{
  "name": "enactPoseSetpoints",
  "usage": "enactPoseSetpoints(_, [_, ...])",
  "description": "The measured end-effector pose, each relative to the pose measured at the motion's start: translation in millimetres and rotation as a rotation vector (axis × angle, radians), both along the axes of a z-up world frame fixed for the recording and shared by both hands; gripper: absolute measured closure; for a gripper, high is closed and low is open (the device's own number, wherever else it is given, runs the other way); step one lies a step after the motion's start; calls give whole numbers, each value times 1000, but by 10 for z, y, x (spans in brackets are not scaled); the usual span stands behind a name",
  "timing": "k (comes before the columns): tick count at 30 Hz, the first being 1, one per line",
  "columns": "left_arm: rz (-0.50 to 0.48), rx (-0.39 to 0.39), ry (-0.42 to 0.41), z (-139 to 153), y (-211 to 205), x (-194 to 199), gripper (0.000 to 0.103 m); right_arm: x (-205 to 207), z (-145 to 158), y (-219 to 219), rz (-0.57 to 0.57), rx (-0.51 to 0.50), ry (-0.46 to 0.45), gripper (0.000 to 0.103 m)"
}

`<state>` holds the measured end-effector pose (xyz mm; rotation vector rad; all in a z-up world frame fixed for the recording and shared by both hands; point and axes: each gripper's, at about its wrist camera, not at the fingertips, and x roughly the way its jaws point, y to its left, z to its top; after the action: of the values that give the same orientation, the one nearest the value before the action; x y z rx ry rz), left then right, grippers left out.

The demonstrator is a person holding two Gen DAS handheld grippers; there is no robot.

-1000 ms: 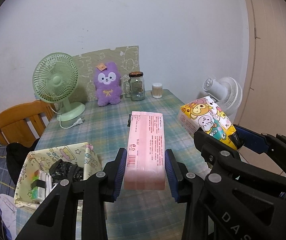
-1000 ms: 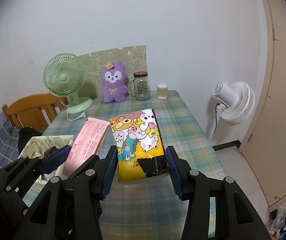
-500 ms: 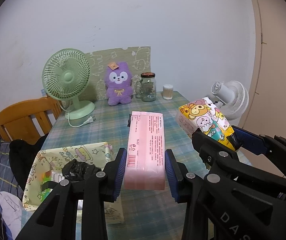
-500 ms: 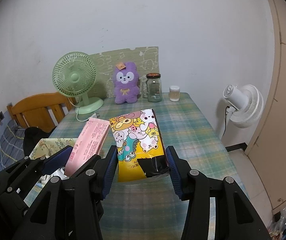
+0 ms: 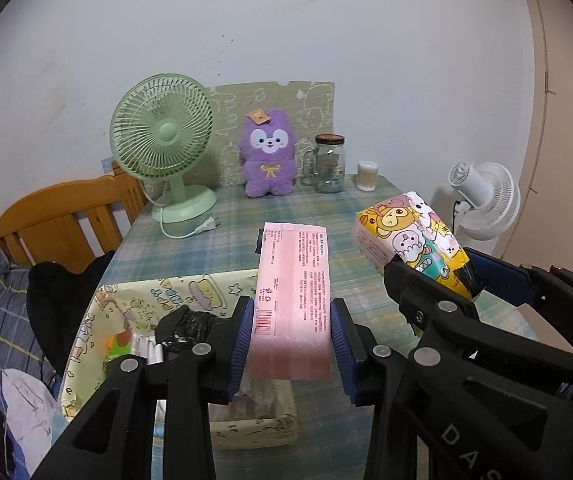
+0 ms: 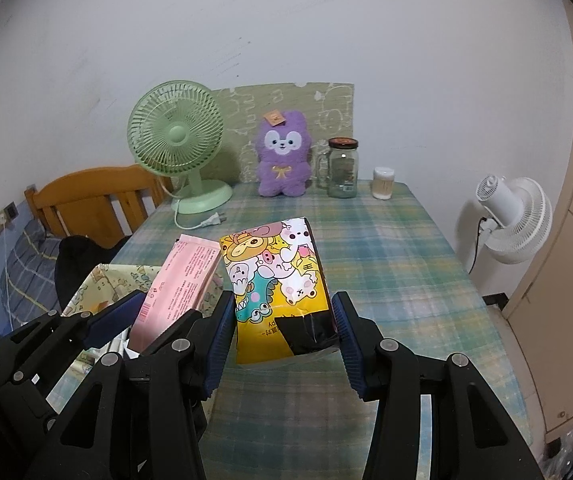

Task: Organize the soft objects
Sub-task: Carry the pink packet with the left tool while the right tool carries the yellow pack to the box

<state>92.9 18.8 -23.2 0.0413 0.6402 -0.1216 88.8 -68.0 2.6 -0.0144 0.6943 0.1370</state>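
My left gripper [image 5: 291, 334] is shut on a pink tissue pack [image 5: 292, 300] and holds it in the air above the right part of a yellow cartoon-print fabric bin [image 5: 174, 296]. My right gripper [image 6: 282, 332] is shut on a yellow cartoon-print tissue pack [image 6: 276, 286], held above the plaid table [image 6: 386, 264] just right of the bin [image 6: 106, 280]. The pink pack [image 6: 182, 280] shows at the left in the right wrist view, the yellow pack [image 5: 410, 244] at the right in the left wrist view. The bin holds a black bag [image 5: 184, 326] and small items.
A green desk fan [image 5: 164, 148], a purple plush [image 5: 268, 154], a glass jar [image 5: 328, 164] and a cotton-swab tub [image 5: 367, 176] stand along the table's back edge. A wooden chair [image 5: 62, 224] with dark clothing is at the left. A white floor fan [image 6: 514, 220] stands right of the table.
Both grippers have moved left with their packs: the bin has slid under the left gripper, and the fan and plush have shifted right in both views.
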Motion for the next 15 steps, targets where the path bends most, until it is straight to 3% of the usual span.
enactPoseSetpoints(15, [82, 11, 54, -230, 419, 166, 64, 253, -251, 453, 80, -16, 53, 51])
